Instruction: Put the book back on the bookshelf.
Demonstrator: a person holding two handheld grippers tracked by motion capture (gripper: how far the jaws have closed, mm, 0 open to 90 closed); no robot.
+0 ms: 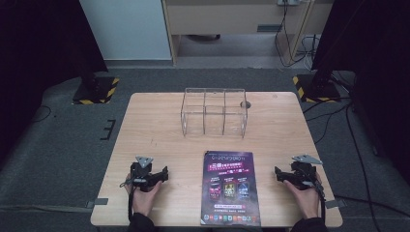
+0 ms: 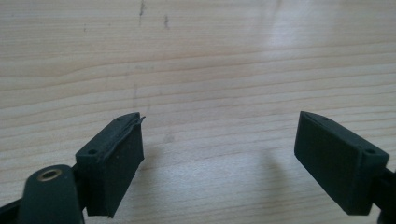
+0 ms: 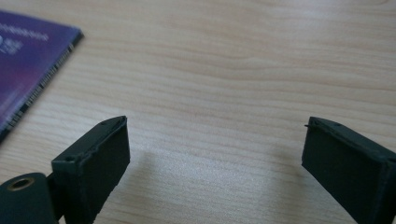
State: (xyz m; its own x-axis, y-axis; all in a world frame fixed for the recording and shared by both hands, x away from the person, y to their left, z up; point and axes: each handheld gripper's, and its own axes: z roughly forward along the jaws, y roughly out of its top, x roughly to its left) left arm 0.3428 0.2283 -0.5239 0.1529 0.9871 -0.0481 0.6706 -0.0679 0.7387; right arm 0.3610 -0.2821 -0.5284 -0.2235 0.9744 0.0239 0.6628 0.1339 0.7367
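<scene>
Left gripper (image 1: 165, 175), right gripper (image 1: 277, 175): jaws spread, empty, resting on table (image 1: 159, 125). Purple booklet (image 1: 229, 187) flat between; long axis near-far.

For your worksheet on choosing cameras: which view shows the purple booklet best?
The high view: the whole booklet lies flat on the table between the two grippers, cover up. The right gripper view catches just one corner, left of the open fingers. The left gripper view faces bare wood.

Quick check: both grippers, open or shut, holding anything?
Left gripper: open, empty, over bare table.
Right gripper: open, empty, beside the booklet.
</scene>
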